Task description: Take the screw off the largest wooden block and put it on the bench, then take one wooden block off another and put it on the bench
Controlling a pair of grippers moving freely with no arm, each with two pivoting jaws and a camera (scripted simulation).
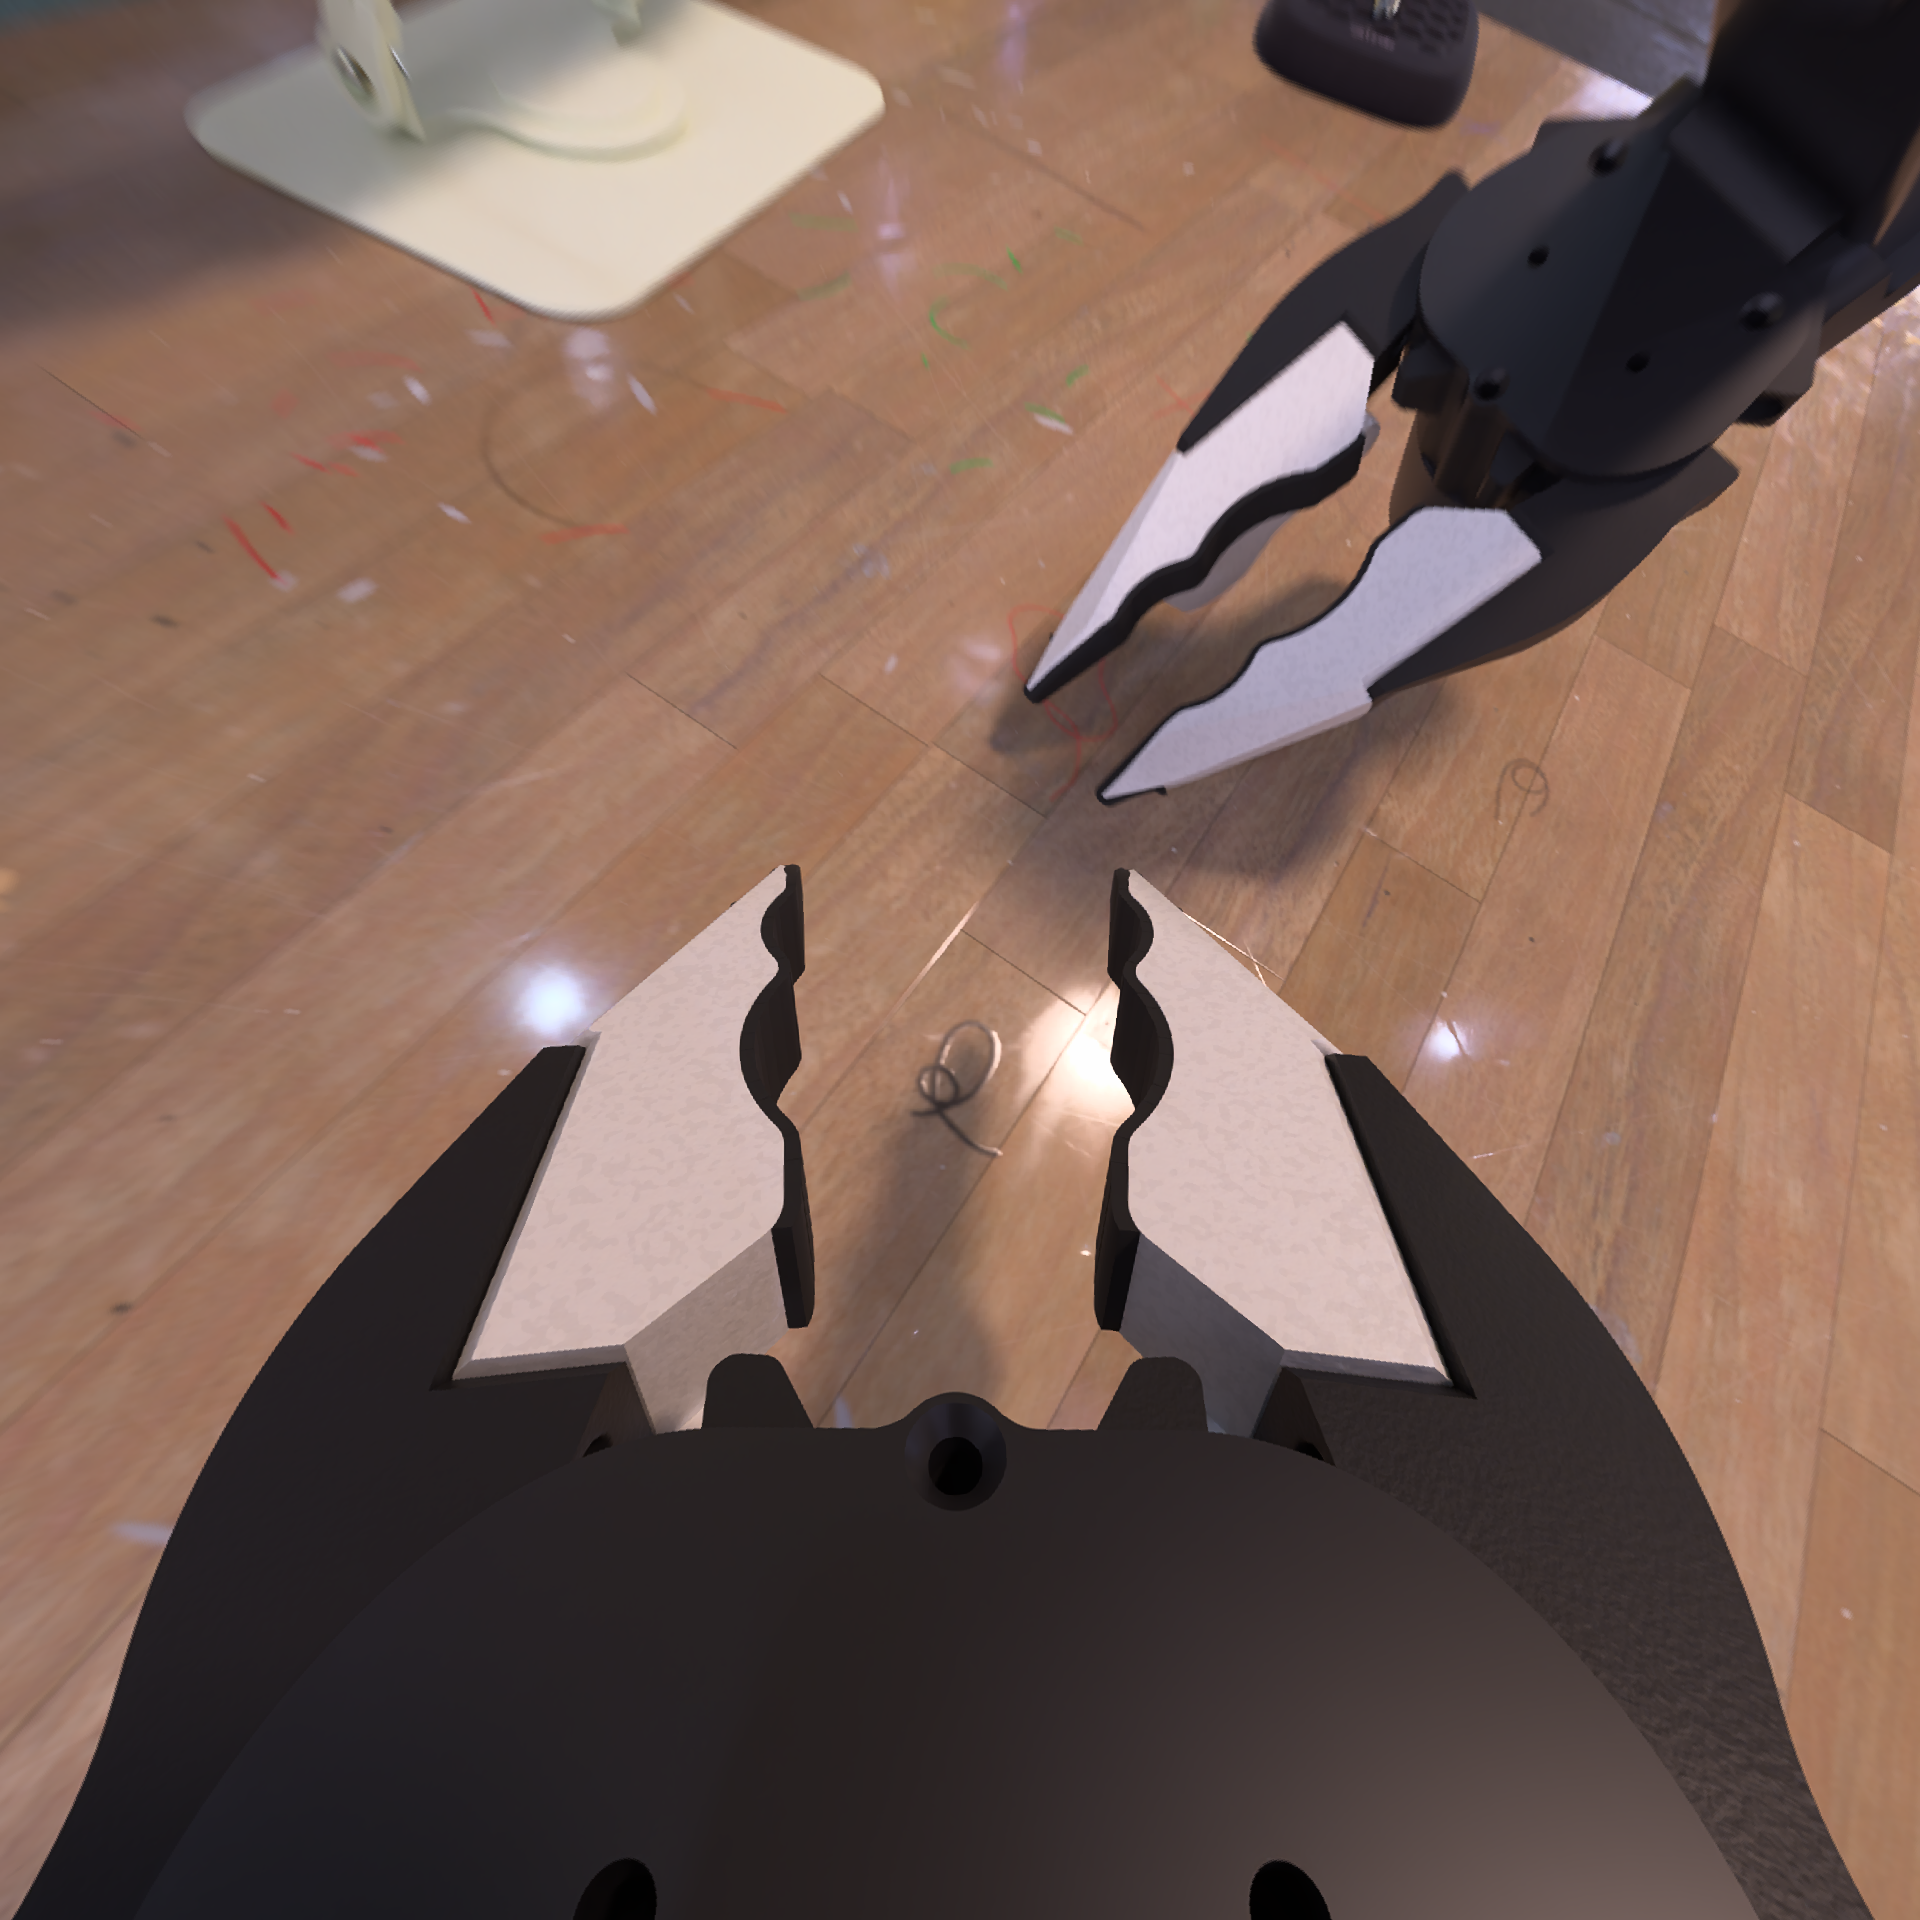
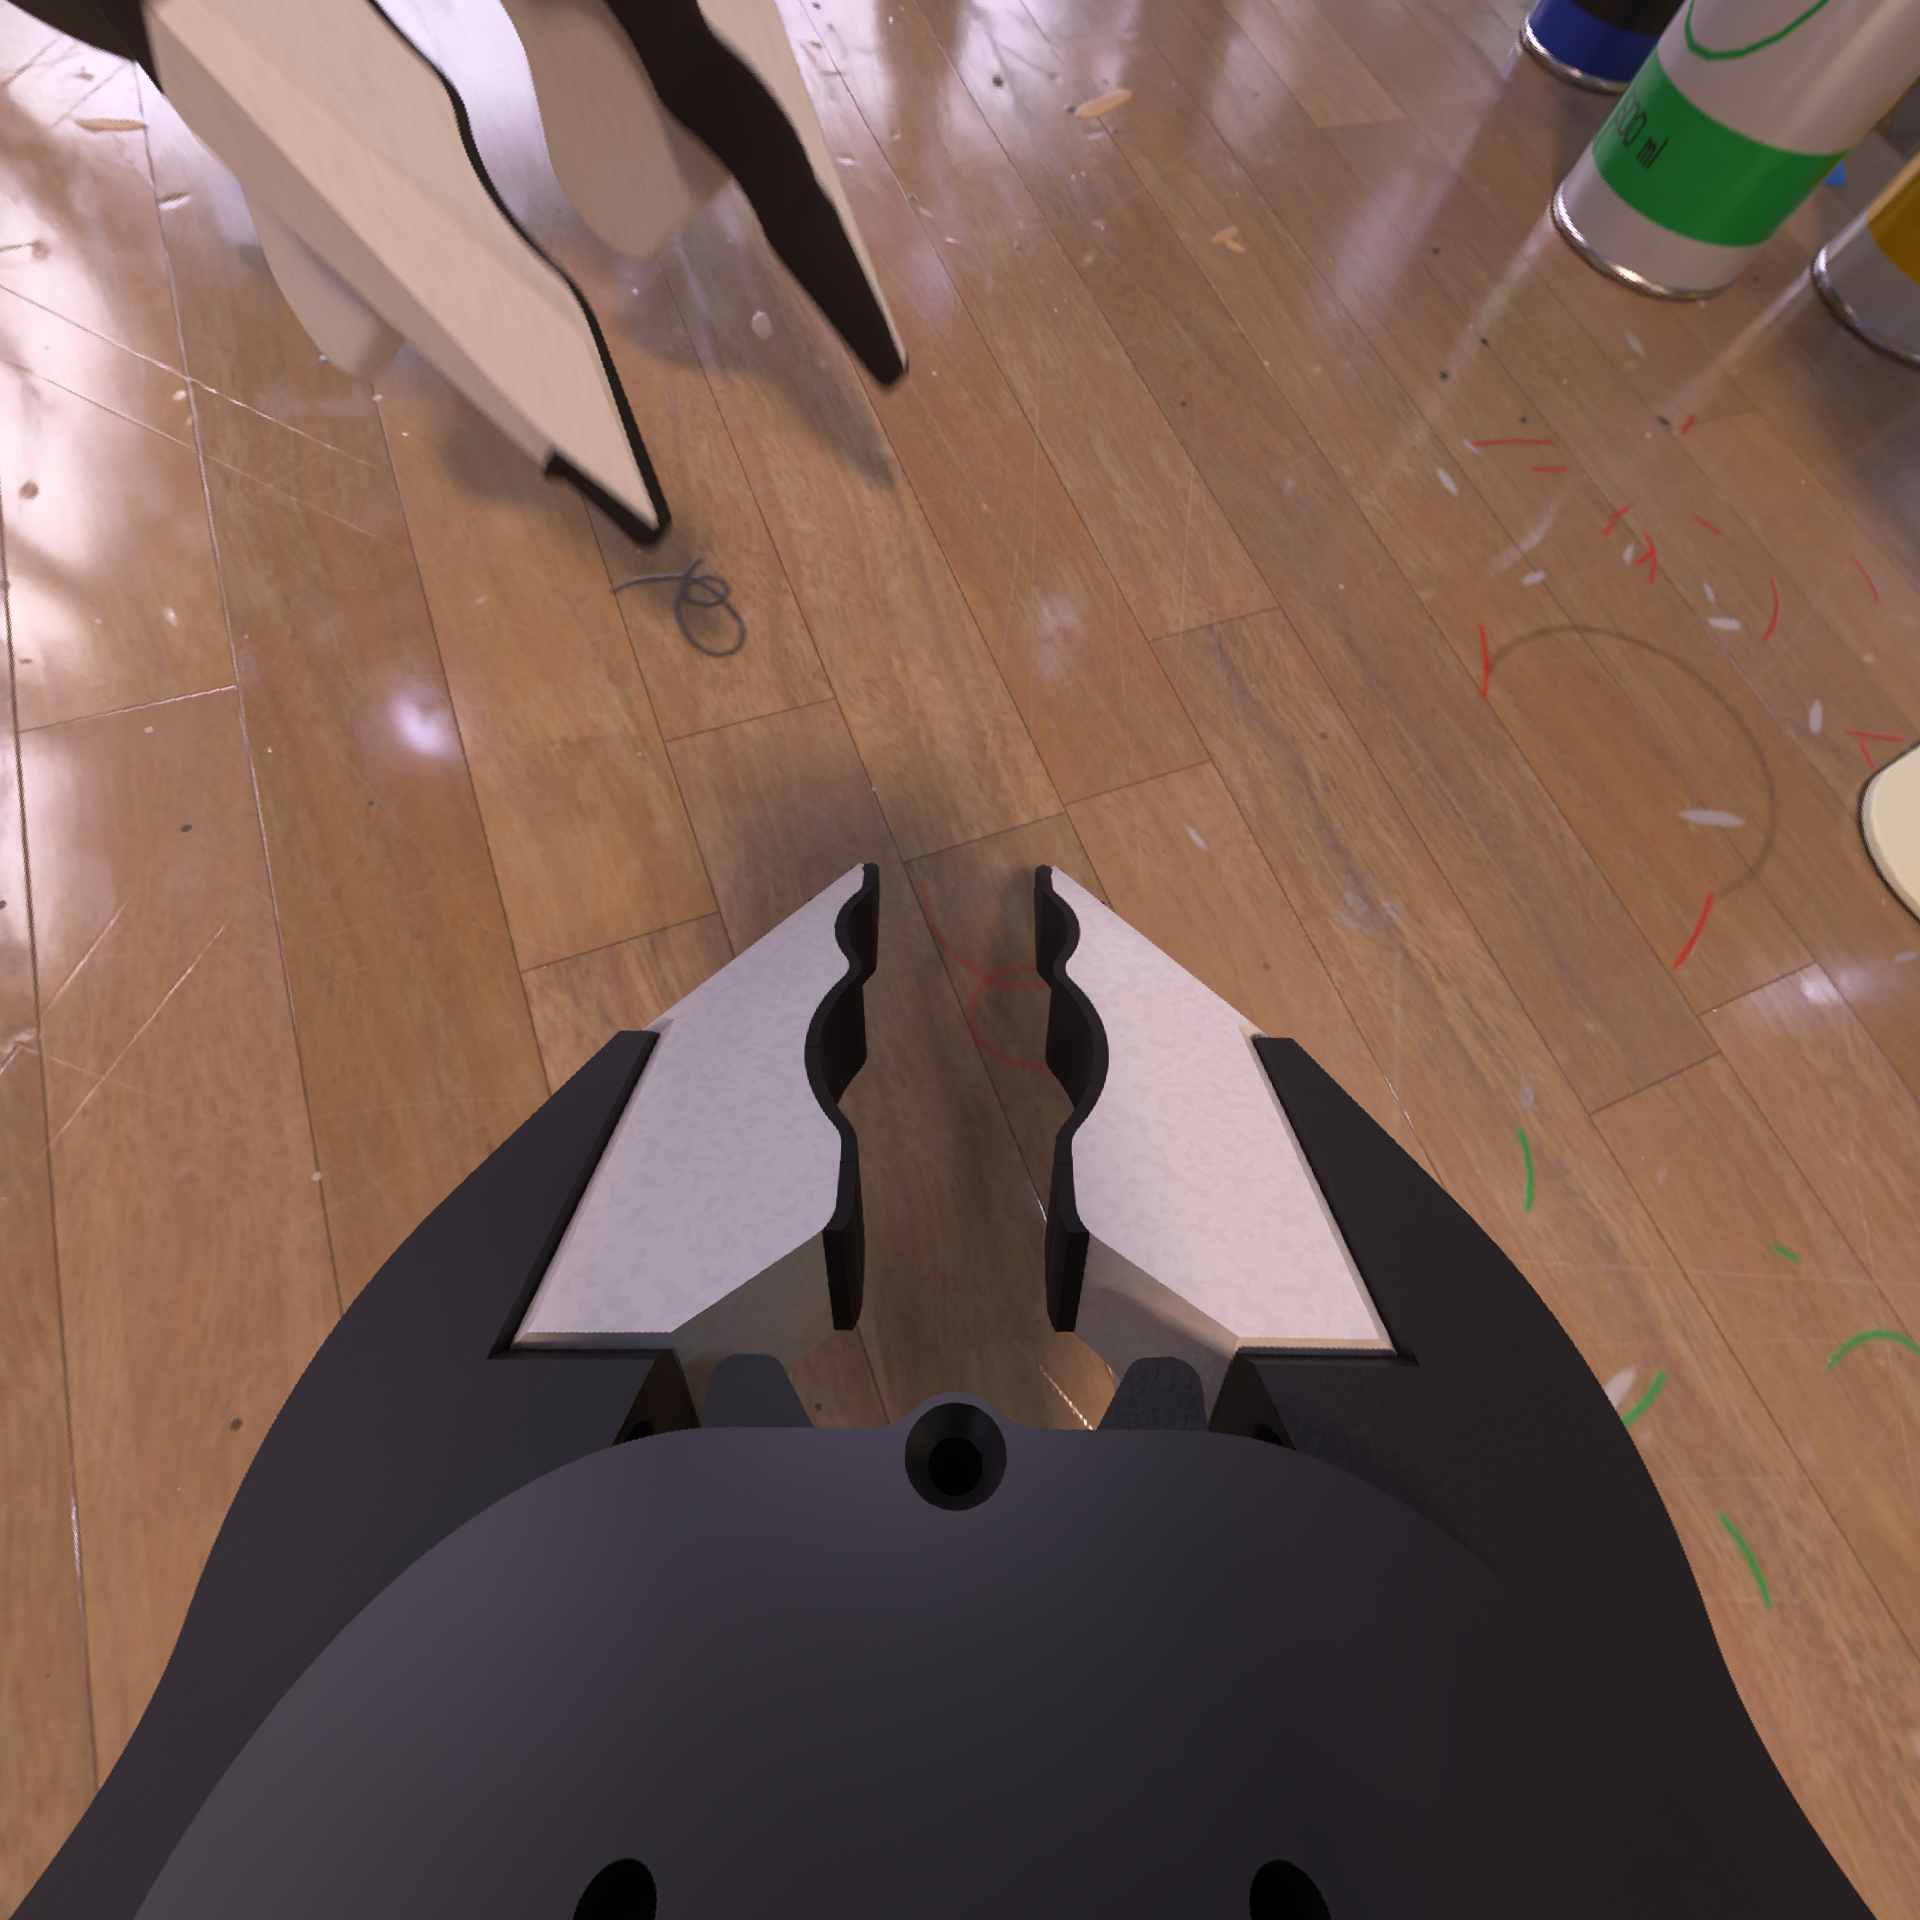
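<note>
Your left gripper (image 1: 956, 883): matte black shell, white speckled fingers, wavy black pads. Right gripper (image 2: 956, 883) looks identical. Recessed screw hole centred at 6 o'clock of each finger pair.

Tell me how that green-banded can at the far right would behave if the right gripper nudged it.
The green-banded can stands upright and looks tall for its base, so a high nudge might tip it. Its round body would probably roll once down. The glossy bench suggests it could slide instead if pushed low.

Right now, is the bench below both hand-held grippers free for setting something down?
Nearly. Only a thin black wire curl lies on the bench under the left hand-held gripper; under the right hand-held gripper, just a red thread. The screw and blocks are out of view.
</note>
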